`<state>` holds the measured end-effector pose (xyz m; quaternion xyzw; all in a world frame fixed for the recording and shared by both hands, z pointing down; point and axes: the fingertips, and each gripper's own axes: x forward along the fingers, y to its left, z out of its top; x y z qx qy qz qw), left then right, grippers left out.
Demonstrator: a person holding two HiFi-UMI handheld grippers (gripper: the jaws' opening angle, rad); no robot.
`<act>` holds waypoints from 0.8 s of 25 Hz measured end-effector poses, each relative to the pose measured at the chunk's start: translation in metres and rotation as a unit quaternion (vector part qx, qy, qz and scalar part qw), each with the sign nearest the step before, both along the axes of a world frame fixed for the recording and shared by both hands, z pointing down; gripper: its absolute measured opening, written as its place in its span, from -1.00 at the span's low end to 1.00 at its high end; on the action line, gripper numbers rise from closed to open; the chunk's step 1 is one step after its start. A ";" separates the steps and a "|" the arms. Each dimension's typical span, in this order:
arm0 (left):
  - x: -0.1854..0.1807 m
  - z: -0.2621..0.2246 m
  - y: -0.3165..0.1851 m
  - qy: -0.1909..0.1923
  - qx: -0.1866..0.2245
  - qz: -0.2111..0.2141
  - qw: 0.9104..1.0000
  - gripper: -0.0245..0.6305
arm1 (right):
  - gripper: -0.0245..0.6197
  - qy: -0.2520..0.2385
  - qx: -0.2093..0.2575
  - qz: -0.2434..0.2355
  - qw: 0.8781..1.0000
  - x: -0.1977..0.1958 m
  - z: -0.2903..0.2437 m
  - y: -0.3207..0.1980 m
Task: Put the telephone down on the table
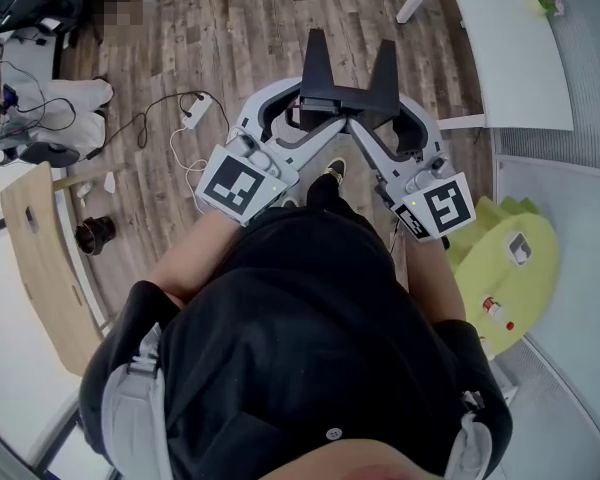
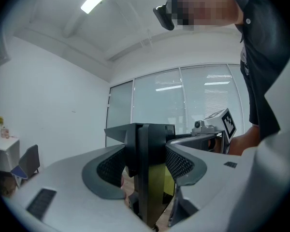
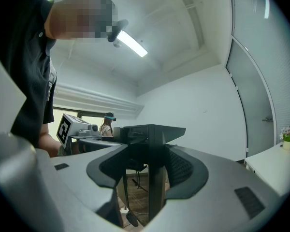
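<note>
Left gripper (image 1: pixel 316 53) and right gripper (image 1: pixel 385 58), each with jaws closed on nothing, held side by side before the person's chest; no telephone shows in any view, so the task seems not yet begun, and finding it must come first.

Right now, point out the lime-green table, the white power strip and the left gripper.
Lime-green table (image 1: pixel 536 290): head view, bare top.
White power strip (image 1: pixel 194 110): head view, its body.
Left gripper (image 2: pixel 146 133): left gripper view, between shut fingertips.
</note>
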<state>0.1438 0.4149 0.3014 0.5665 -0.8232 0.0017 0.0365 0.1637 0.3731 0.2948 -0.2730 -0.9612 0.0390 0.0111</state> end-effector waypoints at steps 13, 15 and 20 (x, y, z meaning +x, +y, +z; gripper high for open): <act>-0.047 -0.002 -0.075 -0.006 -0.009 -0.015 1.000 -0.12 | -0.15 -0.003 -0.007 -0.016 1.000 -0.048 -0.001 -0.075; -0.052 -0.002 -0.082 -0.008 -0.008 -0.017 1.000 -0.12 | -0.15 -0.004 -0.007 -0.016 1.000 -0.054 0.000 -0.082; -0.068 -0.003 -0.094 -0.010 -0.008 -0.014 1.000 -0.12 | -0.15 -0.006 -0.005 -0.012 1.000 -0.069 -0.002 -0.094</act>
